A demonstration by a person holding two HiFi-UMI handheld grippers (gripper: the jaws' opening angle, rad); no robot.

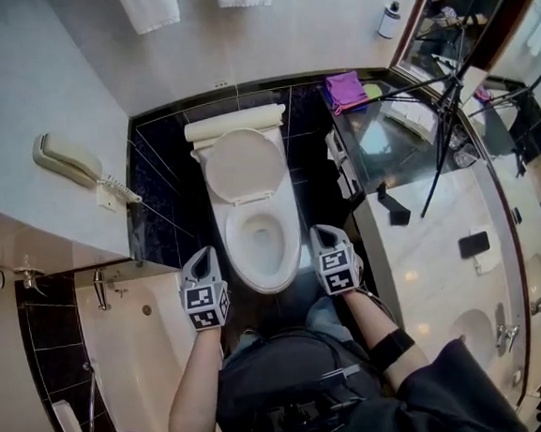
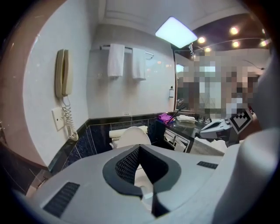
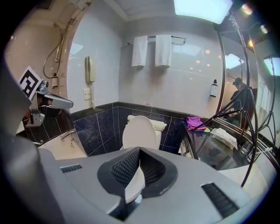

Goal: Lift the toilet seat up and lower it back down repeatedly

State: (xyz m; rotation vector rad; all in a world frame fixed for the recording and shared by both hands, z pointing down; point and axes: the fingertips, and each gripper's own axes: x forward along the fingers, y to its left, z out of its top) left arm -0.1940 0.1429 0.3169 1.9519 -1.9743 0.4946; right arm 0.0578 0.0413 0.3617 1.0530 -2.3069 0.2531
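Note:
The white toilet stands against the dark tiled wall, its lid tipped up against the tank. The bowl rim below it is bare; I cannot tell whether the seat ring is up with the lid. My left gripper hovers by the bowl's front left and my right gripper by its front right, both clear of the toilet. In the left gripper view the gripper has its jaws together with nothing between them, the lid beyond. In the right gripper view the gripper looks the same, the lid ahead.
A wall phone hangs at the left above the bathtub. On the right runs a stone counter with a sink, a dark phone, a purple cloth and a tripod. Towels hang on the far wall.

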